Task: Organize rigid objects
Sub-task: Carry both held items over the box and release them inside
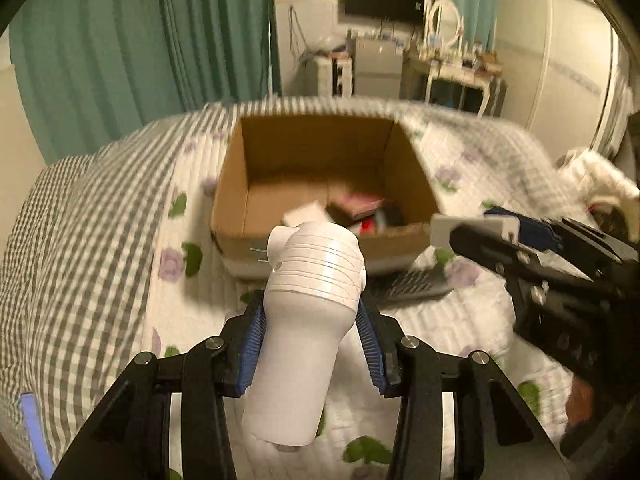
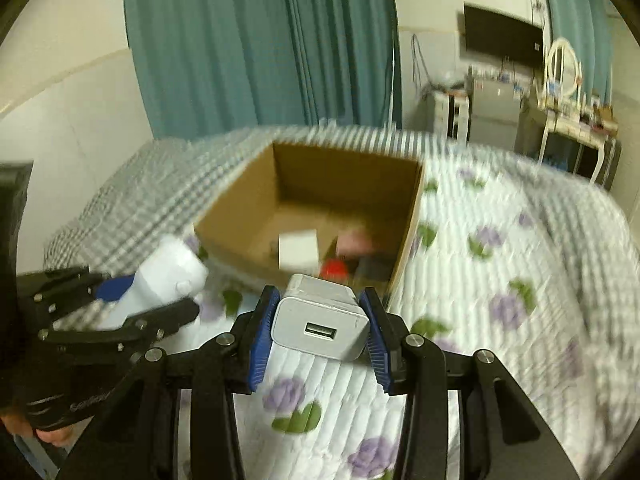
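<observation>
My left gripper is shut on a white cylindrical device with a ribbed head, held above the bed in front of an open cardboard box. My right gripper is shut on a white USB charger block, held just before the box's near corner. The box holds a white cube, a pink item, a red item and dark items. In the left wrist view the right gripper shows at right with the charger. In the right wrist view the left gripper shows at left with the device.
The box stands on a bed with a floral quilt and a grey checked cover. A dark remote lies by the box. White cloth lies at the right. Green curtains, a dresser and a wall TV stand behind.
</observation>
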Demonstrator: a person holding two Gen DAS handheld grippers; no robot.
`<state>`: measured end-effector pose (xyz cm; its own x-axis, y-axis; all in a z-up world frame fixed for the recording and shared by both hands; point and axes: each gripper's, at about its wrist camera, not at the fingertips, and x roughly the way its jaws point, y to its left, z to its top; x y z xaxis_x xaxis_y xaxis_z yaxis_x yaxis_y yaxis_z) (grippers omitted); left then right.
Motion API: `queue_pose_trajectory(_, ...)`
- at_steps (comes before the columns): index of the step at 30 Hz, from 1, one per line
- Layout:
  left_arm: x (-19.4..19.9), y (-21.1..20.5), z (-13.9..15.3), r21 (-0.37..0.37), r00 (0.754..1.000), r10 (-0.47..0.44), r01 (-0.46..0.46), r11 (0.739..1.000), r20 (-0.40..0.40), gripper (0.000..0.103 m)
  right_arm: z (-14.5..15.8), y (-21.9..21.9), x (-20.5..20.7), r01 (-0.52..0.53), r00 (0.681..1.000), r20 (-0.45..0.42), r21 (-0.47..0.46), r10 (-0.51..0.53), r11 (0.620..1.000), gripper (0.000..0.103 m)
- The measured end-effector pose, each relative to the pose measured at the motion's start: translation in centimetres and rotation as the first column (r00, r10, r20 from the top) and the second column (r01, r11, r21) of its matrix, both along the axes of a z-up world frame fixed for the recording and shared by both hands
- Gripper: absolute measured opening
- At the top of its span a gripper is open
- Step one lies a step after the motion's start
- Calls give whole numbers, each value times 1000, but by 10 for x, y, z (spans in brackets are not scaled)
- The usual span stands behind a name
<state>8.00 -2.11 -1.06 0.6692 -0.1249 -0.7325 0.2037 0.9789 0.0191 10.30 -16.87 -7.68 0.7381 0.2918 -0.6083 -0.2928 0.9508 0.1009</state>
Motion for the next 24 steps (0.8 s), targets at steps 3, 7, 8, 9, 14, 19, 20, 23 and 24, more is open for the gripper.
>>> queue_pose_trajectory(3,6,2,22,-39,999,-2,4,999,45,45,32,-3,8,-3,998,66,-12,4,1000,42)
queue_pose_trajectory(7,36,-1,41,-86,997,-14,20,996,74,45,65,-1,30,-19,991,130,-25,22,1000,42)
queue_pose_trajectory(8,47,-1,43,-89,997,-5,12,996,77,45,69,-1,36,-22,990,141,-27,26,999,42)
queue_pose_trajectory(9,60,-3,43,-83,997,-2,8,996,72,45,73,0,44,-22,988,151,-30,26,999,42)
queue_pose_trajectory(14,117,-14,23,-41,999,-1,2,999,33,45,69,2,86,-17,988,152,-43,23,999,42)
queue_pose_trajectory(19,160,-21,-19,-47,999,23,-24,999,-34,45,45,-2,121,-8,993,116,-39,12,999,42)
queue_pose_trajectory(20,165,-23,-27,-43,999,24,-26,999,-49,45,39,-3,126,-9,994,107,-40,13,999,41)
queue_pose_trajectory(23,172,-27,-47,-25,997,28,-30,999,-71,45,21,-7,131,-9,996,88,-46,13,999,41)
queue_pose_trajectory(24,173,-28,-52,-27,997,25,-27,999,-72,45,17,-9,132,-8,997,83,-46,12,999,41)
